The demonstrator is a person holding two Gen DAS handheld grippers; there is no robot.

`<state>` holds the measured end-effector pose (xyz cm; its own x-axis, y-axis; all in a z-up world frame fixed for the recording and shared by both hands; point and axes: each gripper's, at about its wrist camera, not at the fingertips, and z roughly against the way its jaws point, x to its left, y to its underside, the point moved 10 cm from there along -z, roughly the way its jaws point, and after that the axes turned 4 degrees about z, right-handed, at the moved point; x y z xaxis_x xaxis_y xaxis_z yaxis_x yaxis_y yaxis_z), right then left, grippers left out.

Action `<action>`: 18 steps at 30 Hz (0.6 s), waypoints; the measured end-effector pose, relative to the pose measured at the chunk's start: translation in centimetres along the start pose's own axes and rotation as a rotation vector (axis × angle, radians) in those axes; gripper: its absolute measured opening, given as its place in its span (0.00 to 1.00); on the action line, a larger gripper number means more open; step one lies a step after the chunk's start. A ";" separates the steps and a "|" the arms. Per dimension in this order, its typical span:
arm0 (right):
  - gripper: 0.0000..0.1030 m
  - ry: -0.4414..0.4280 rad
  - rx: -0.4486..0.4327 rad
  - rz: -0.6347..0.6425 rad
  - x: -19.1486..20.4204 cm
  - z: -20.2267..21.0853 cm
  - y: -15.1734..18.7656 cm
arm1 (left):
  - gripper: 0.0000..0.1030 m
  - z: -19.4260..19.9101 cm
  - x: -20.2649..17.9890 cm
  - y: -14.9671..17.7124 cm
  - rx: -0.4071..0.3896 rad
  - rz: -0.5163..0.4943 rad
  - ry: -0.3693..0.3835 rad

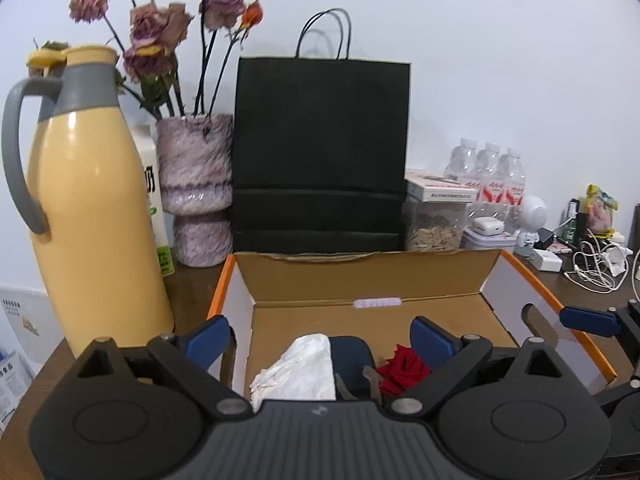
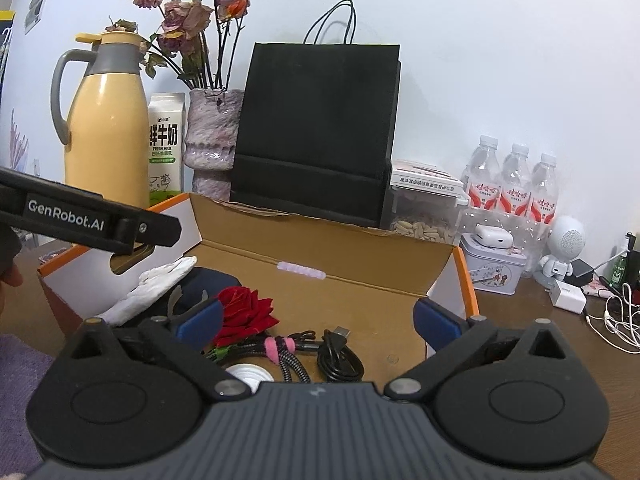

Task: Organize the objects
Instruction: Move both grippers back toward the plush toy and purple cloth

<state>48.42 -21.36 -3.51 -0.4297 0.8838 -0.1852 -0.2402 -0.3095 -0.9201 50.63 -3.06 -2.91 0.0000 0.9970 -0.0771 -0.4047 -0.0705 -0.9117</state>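
both grippers are hanging over the open cardboard box (image 2: 360,256) on the brown table (image 2: 520,320), and both have their jaws spread wide with nothing clamped between them. the left gripper (image 1: 322,334) sits over the box's left part, where a crumpled white cloth (image 1: 298,368) lies against a dark blue pouch (image 1: 352,354), with a red rose (image 1: 404,370) just to the right of that. the right gripper (image 2: 320,316) looks down on the same rose from the other side, its left pad right beside the bloom but i can't tell if it touches. in front of the rose there's a braided cable with a pink tie (image 2: 280,350), a coiled black usb cable (image 2: 340,356) and a small white round thing (image 2: 248,374) i can't identify.

behind the box: a black paper bag (image 1: 320,152), a fuzzy pink vase (image 1: 198,188) with dried roses (image 1: 160,28), a yellow thermos jug (image 1: 96,200), a milk carton (image 2: 165,144), three water bottles (image 2: 514,188), a clear container of seeds (image 2: 424,224) and a little white robot figure (image 2: 566,248).
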 end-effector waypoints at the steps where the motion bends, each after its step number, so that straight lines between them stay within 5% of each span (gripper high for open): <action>1: 1.00 0.000 -0.004 0.007 0.2 0.2 0.0 | 0.94 0.3 -0.1 0.0 -0.008 -0.008 0.000; 18: 1.00 -0.018 -0.034 0.013 2.8 7.0 2.0 | 0.94 5.8 0.3 3.7 0.009 -0.012 -0.034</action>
<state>40.67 -21.96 -3.46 -0.4479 0.8734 -0.1912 -0.2051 -0.3085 -0.9288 43.87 -2.89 -3.98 -0.0260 0.9983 -0.0527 -0.4128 -0.0587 -0.9089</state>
